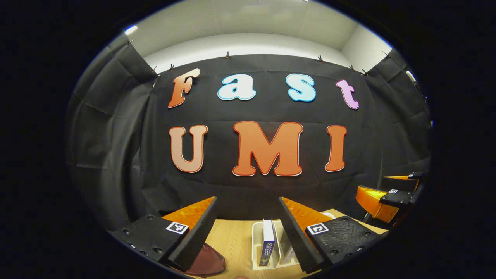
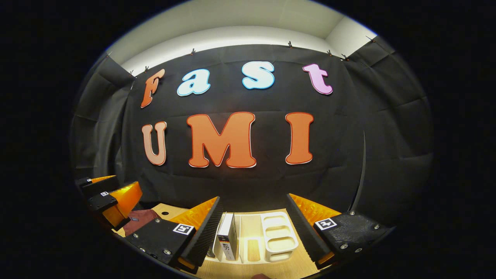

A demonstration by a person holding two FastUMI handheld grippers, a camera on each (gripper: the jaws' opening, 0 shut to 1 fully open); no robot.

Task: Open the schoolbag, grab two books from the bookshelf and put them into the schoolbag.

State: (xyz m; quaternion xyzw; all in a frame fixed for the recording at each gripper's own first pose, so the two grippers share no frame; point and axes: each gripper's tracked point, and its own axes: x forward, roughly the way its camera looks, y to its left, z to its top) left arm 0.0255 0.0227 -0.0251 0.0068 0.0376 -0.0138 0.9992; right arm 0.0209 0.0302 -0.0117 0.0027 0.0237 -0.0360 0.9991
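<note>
Left gripper point(image 1: 248, 228): being held with fingers spread wide, nothing gripped, above the wooden table point(image 1: 232, 240). Right gripper point(image 2: 254, 228): likewise being held wide apart and gripping nothing. White bookshelf point(image 2: 271, 232): being seen on the table between the right gripper's fingers, with books point(image 2: 228, 236) standing upright in its left compartments. Dark red schoolbag point(image 1: 207, 263): being seen on the table left of the bookshelf, near the left gripper's left finger.

Books point(image 1: 268, 242) upright in bookshelf point(image 2: 277, 238) on table point(image 1: 232, 240); schoolbag point(image 1: 207, 263) left.
</note>
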